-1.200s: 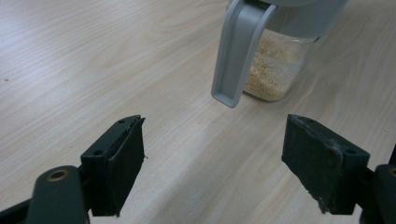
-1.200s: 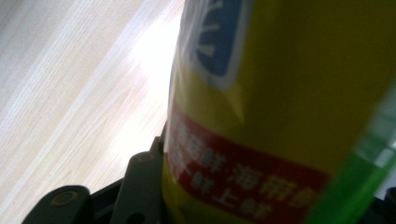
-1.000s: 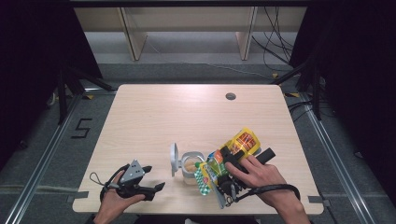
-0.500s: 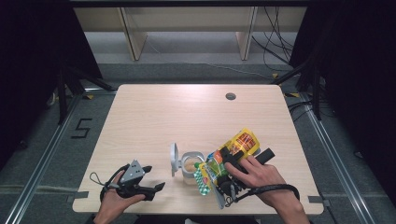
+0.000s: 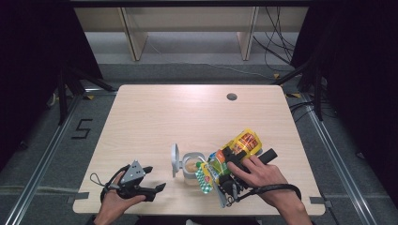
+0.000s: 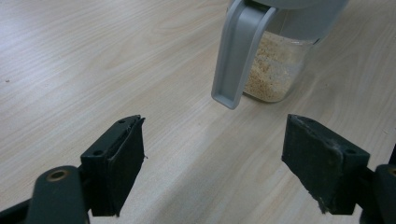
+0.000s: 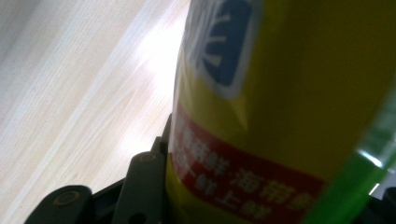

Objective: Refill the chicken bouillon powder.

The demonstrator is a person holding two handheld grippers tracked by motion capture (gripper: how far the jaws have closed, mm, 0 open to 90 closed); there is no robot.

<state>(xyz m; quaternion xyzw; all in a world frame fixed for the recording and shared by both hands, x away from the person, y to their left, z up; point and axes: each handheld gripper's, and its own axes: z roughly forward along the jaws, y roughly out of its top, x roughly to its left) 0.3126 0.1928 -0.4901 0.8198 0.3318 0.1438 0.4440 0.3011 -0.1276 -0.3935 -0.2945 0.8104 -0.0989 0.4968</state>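
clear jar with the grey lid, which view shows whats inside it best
The left gripper view: the jar stands close, pale crumbs visible through its clear wall. The high view shows it small, lid flipped open. The right gripper view shows a yellow packet instead.

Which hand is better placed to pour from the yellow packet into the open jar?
The right. The right gripper already grips the yellow packet, tilted beside the jar, whose lid stands open. The left gripper rests open on the table, holding nothing.
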